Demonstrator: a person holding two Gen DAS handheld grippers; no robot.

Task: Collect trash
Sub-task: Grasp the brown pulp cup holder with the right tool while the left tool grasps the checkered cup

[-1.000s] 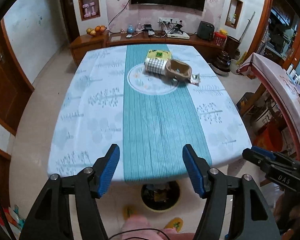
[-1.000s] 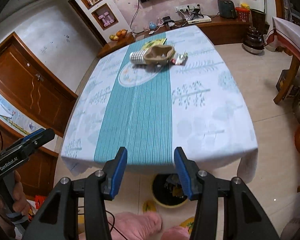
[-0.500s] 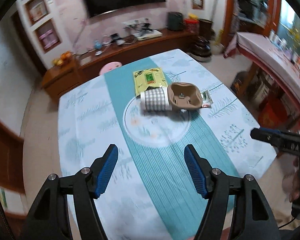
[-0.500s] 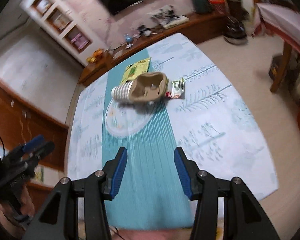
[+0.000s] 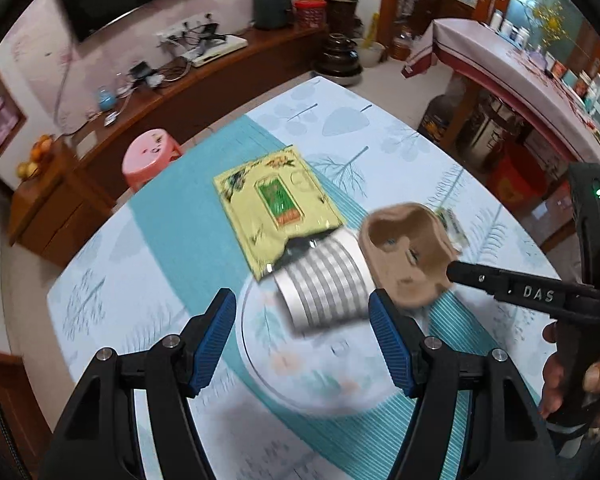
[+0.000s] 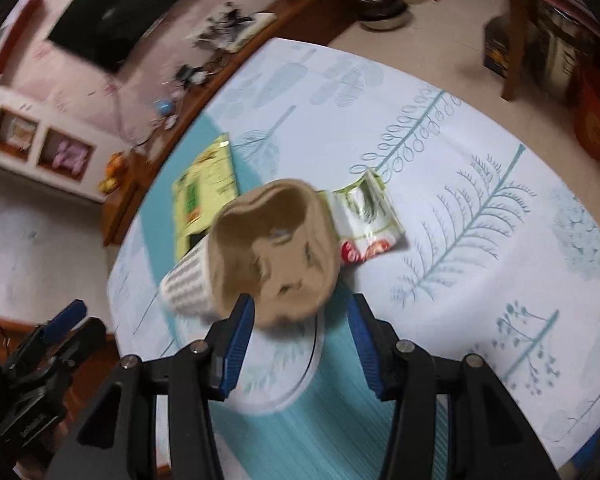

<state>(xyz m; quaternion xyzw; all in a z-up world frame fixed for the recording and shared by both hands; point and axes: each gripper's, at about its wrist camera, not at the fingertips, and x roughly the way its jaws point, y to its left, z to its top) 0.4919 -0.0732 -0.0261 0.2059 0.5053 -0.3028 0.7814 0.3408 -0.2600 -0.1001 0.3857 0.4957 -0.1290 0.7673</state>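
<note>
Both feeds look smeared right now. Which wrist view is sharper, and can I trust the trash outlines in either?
Left wrist view: sharper; the yellow packet reads clearly, the striped cup and brown pulp tray smear slightly. Right wrist view: heavy motion blur on the tray and room behind, but the small wrapper is legible. Fisheye bends the table edges in both; both claws stay crisp.

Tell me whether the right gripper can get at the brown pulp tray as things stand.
Probably yes. The right gripper is open, and the brown pulp tray sits just ahead between its fingers with nothing in between; the striped cup only touches the tray's far side.
</note>
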